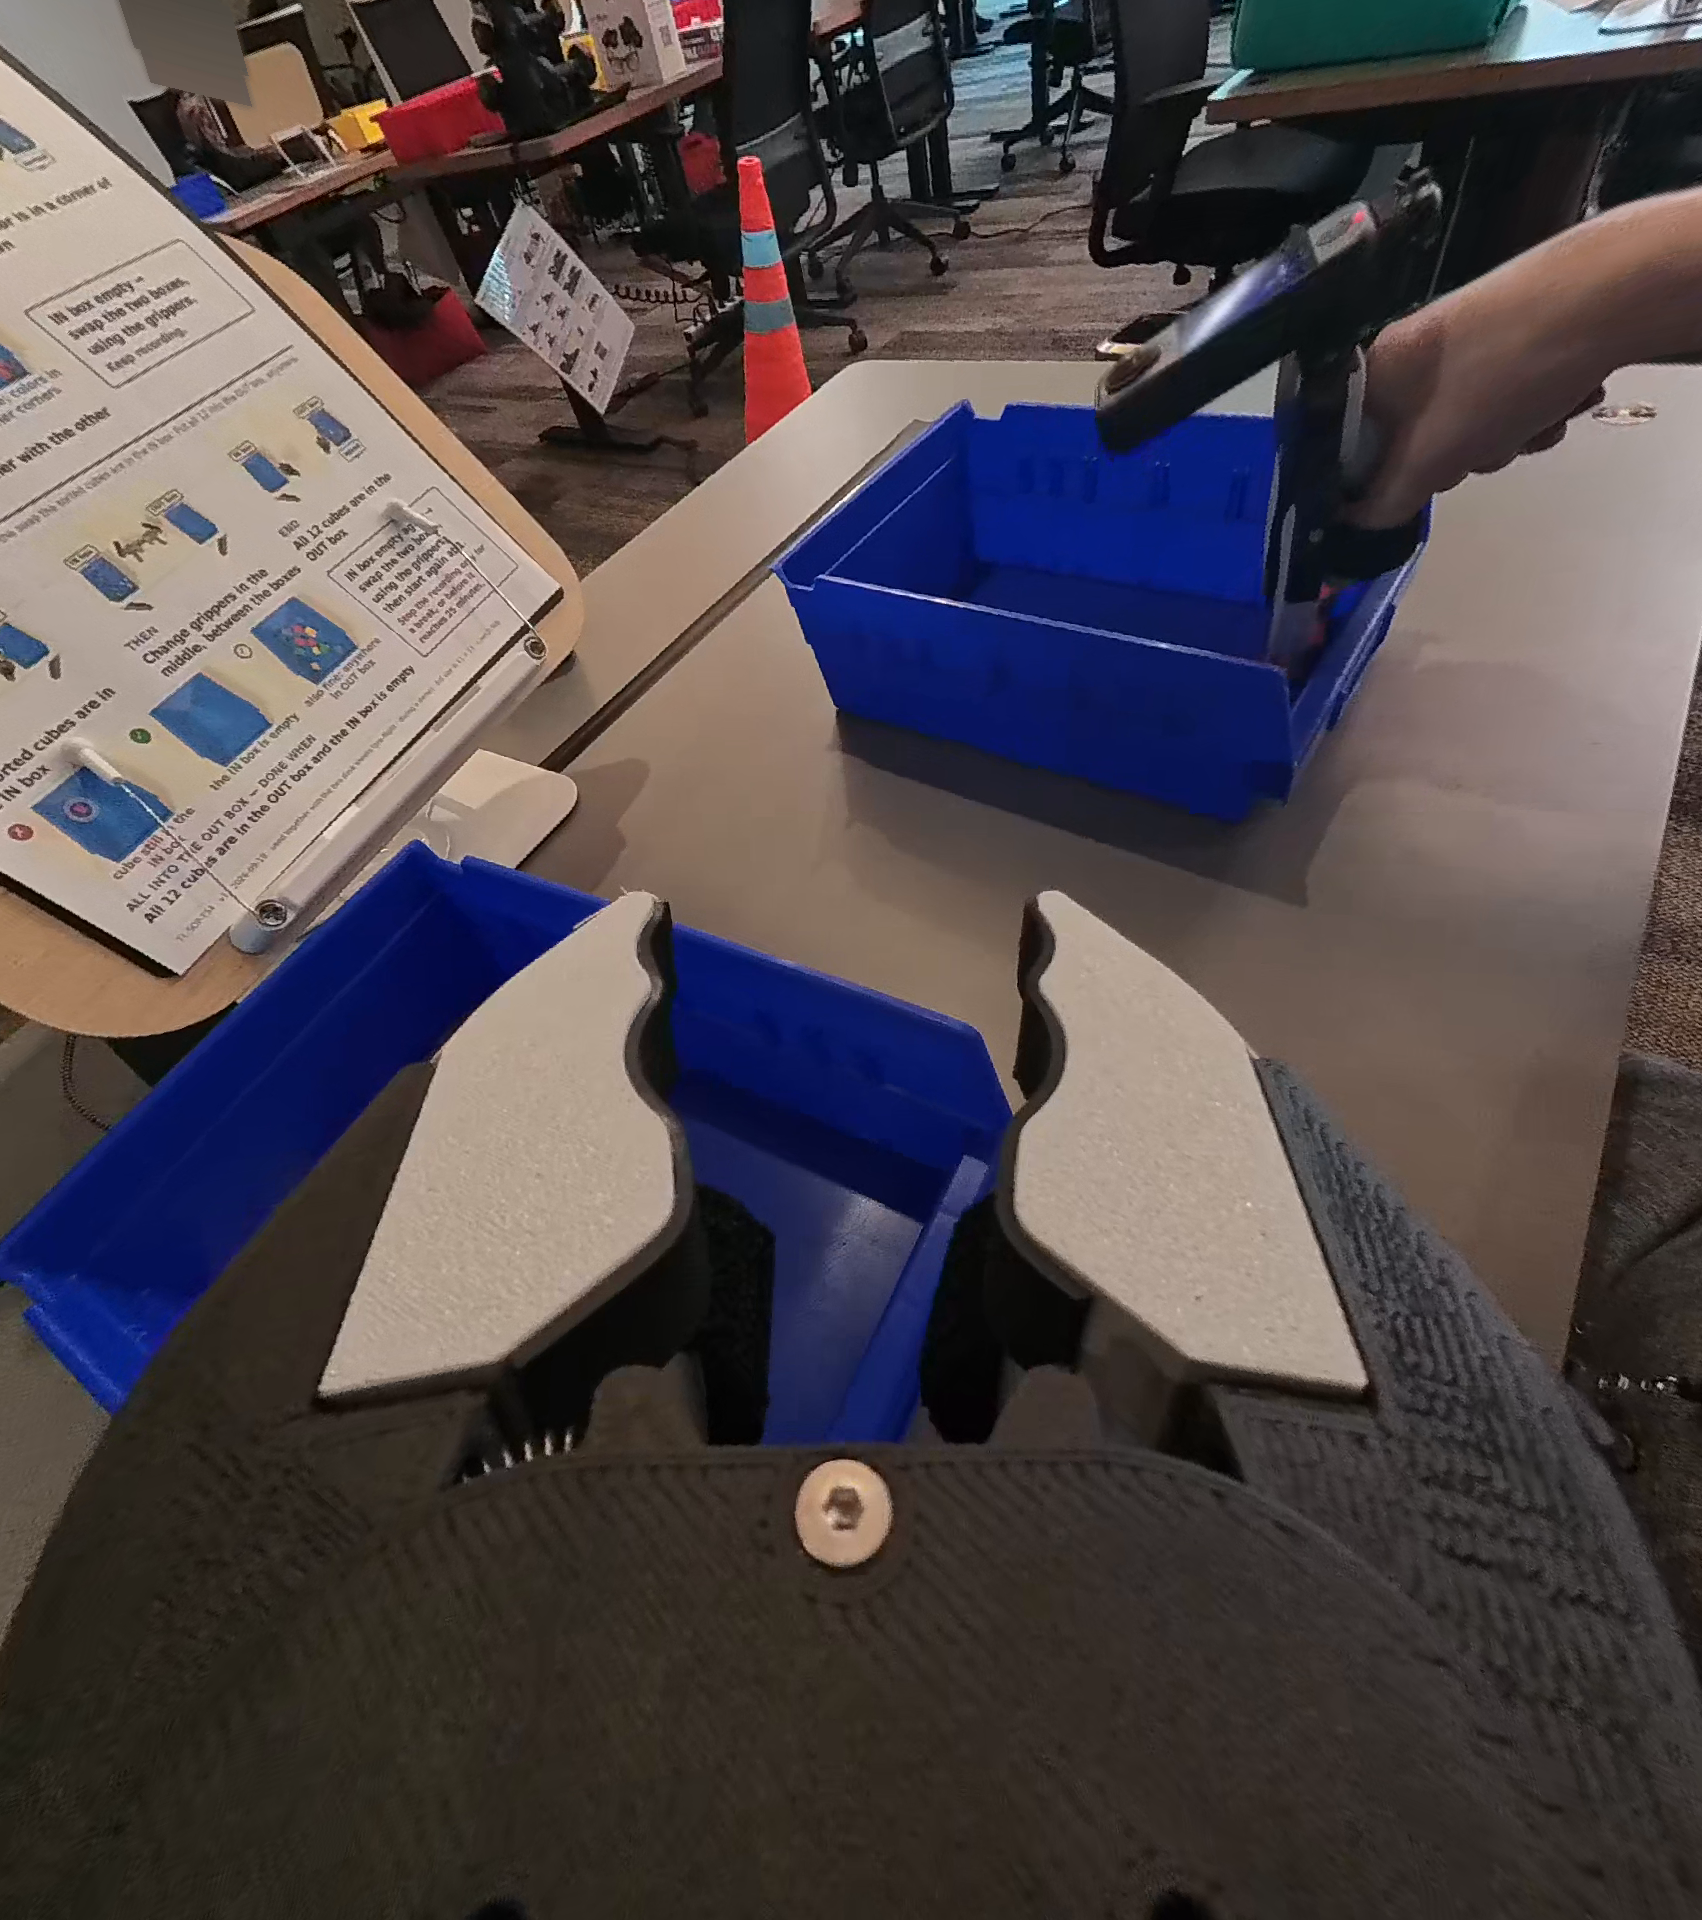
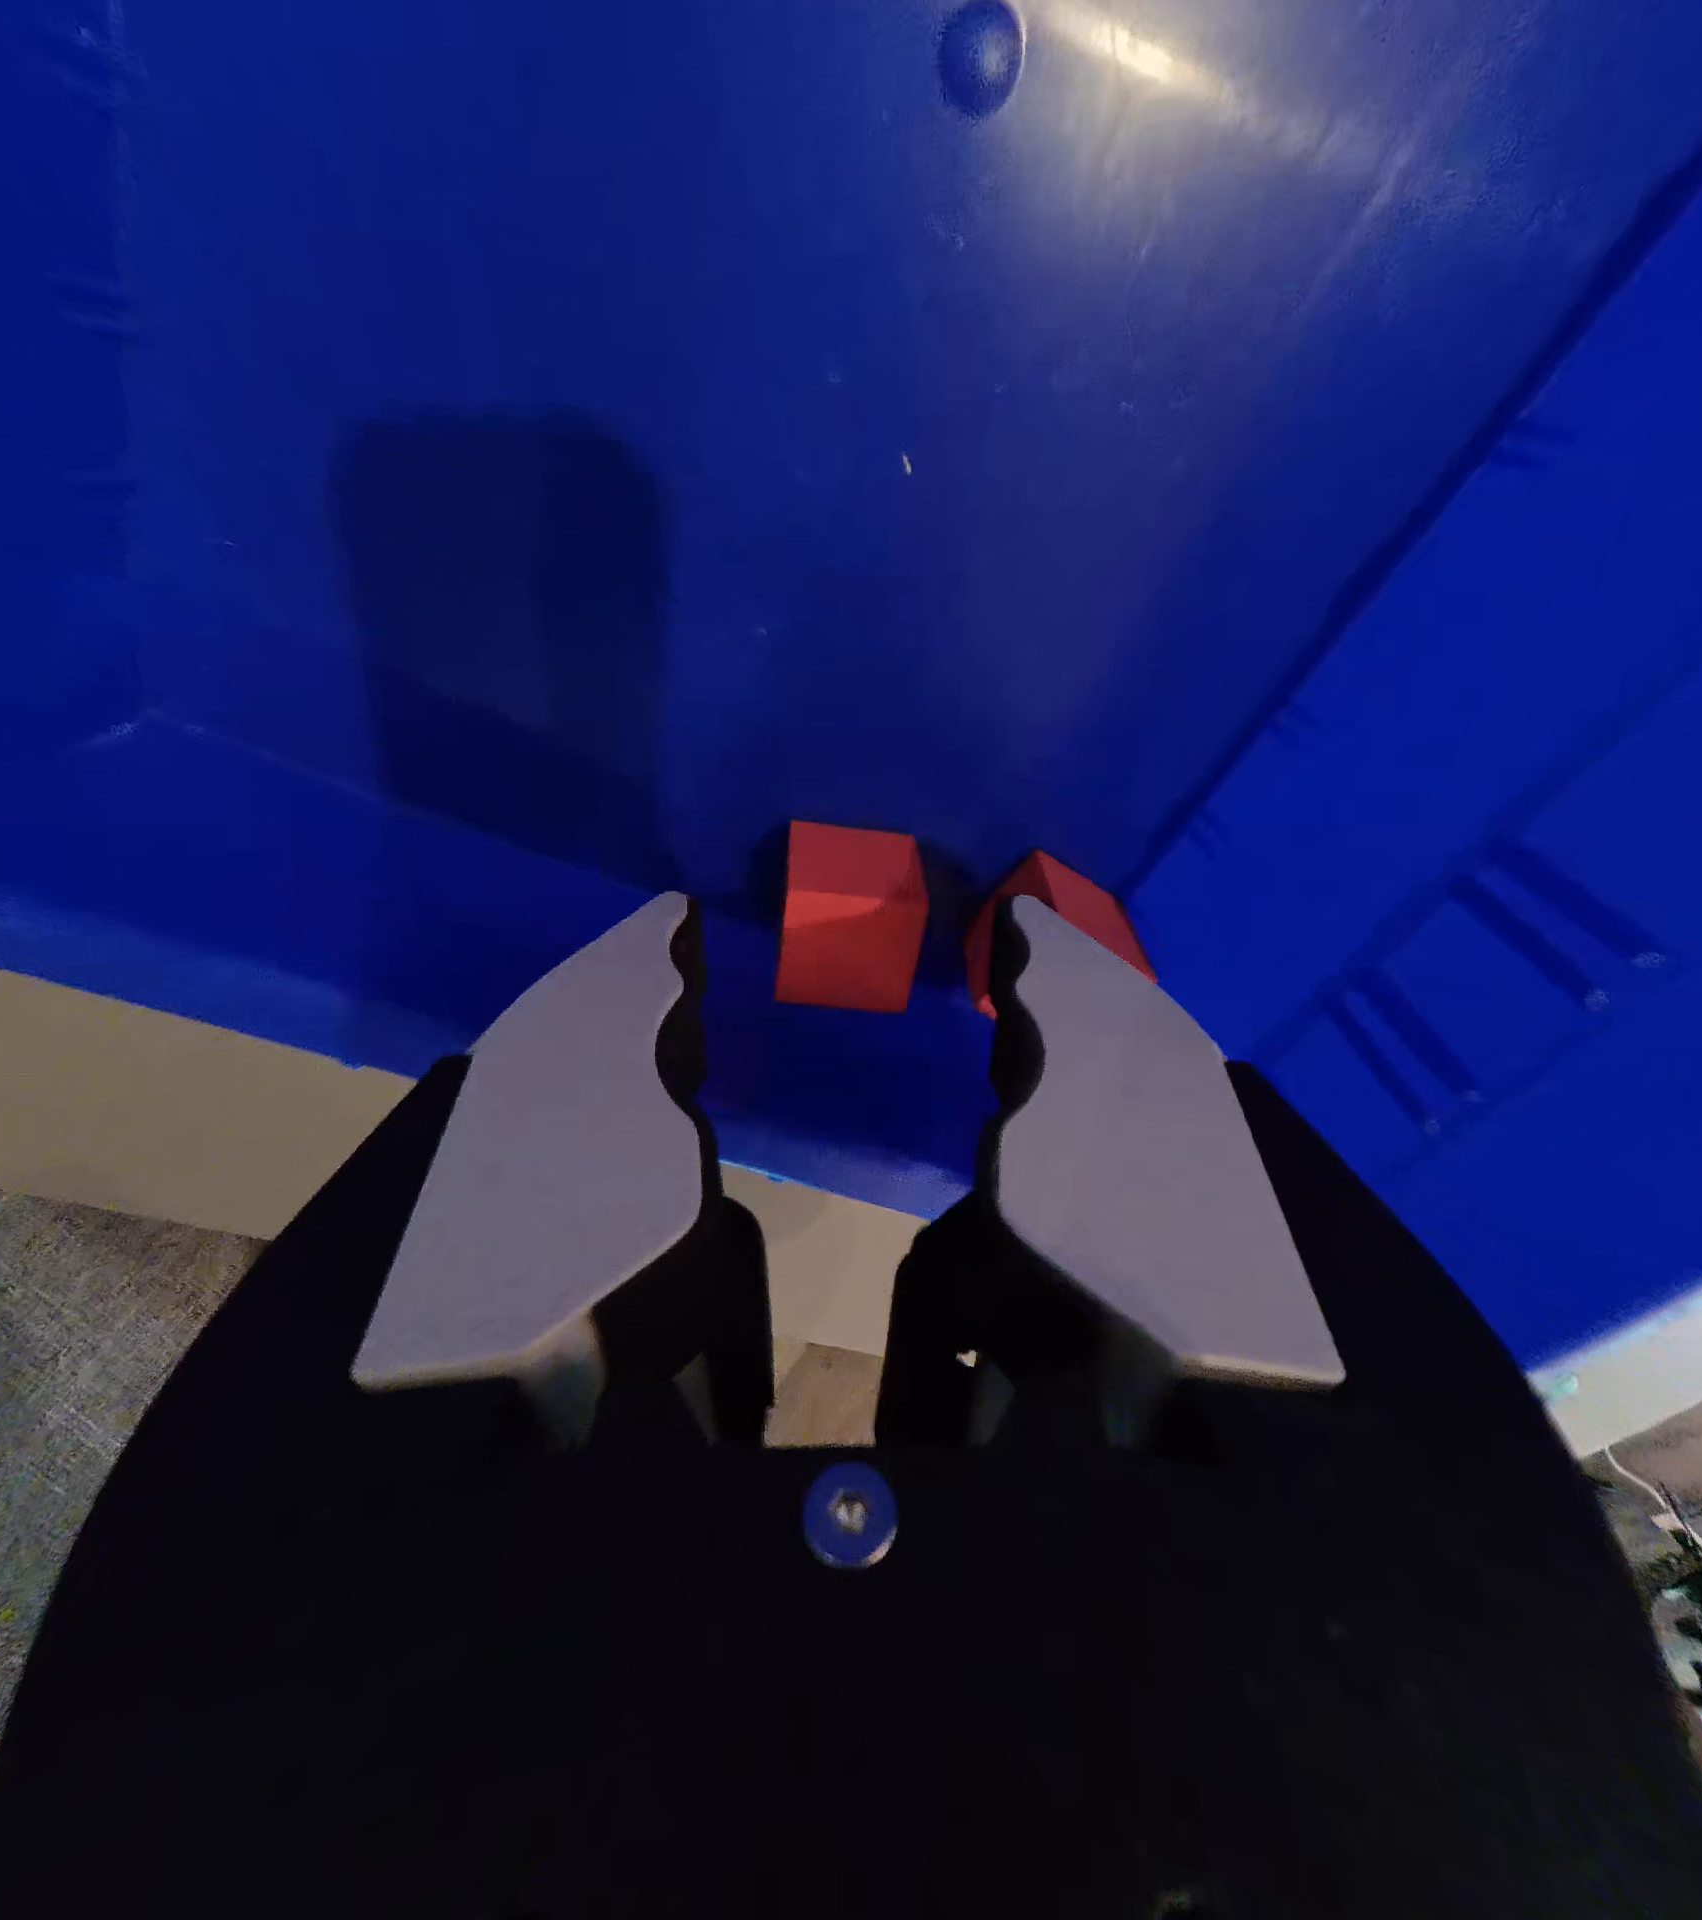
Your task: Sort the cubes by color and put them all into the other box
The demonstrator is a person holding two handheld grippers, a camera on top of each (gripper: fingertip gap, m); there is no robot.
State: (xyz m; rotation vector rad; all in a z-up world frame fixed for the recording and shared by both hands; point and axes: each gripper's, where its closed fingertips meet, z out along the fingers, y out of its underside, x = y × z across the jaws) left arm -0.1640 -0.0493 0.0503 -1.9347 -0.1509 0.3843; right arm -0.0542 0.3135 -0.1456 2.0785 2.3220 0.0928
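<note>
Red cube [image 2: 852, 920] sits in far blue bin [image 1: 1065, 665] corner w/ 2nd red cube [image 2: 1086, 914] beside, just ahead of R gripper [image 2: 847, 914], fingers apart, empty; L gripper [image 1: 842, 935] fingers wide, empty, over near blue bin [image 1: 234, 1101] on counter [image 1: 1398, 935].

We see our right gripper [image 2: 845, 914] with its jaws apart, reaching into a blue bin [image 2: 826, 416]. A red cube [image 2: 849, 920] sits on the bin floor just beyond the gap between the fingertips. A second red cube [image 2: 1075, 899] lies beside it, partly hidden behind the right finger [image 2: 1127, 1143], near the bin's corner.
</note>
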